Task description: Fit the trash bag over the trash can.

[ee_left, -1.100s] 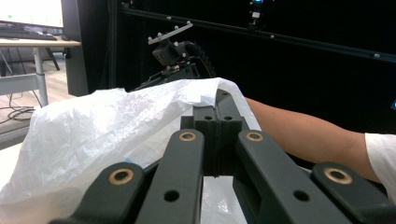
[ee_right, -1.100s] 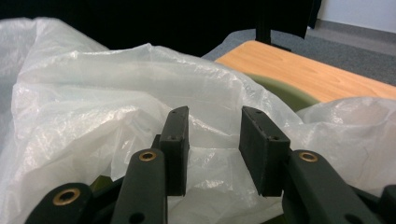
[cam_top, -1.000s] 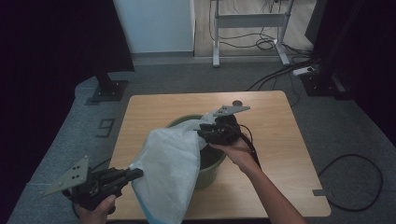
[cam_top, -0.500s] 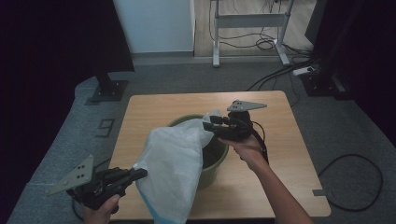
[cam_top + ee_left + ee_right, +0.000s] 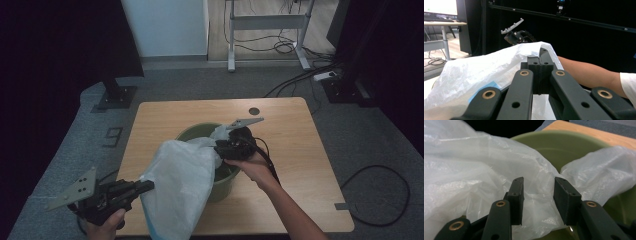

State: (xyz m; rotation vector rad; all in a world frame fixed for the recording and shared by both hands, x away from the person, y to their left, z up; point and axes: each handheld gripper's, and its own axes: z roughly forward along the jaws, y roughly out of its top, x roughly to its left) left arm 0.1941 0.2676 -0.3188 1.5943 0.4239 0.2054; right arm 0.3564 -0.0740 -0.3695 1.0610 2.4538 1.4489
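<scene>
Table (image 5: 300, 150): bucket (image 5: 564, 147) interior behind bag (image 5: 474, 170).

You work in a dim room: the high view is dark along both sides, with the brightest patches on the pale wall panel (image 5: 165, 27) at the top and the evenly lit tabletop (image 5: 290, 150), which carries only soft shadows. The white plastic bag (image 5: 180, 185) catches the light and looks slightly washed out. In both gripper views the near jaws are soft and out of focus, and the left gripper view's background is almost black.
</scene>
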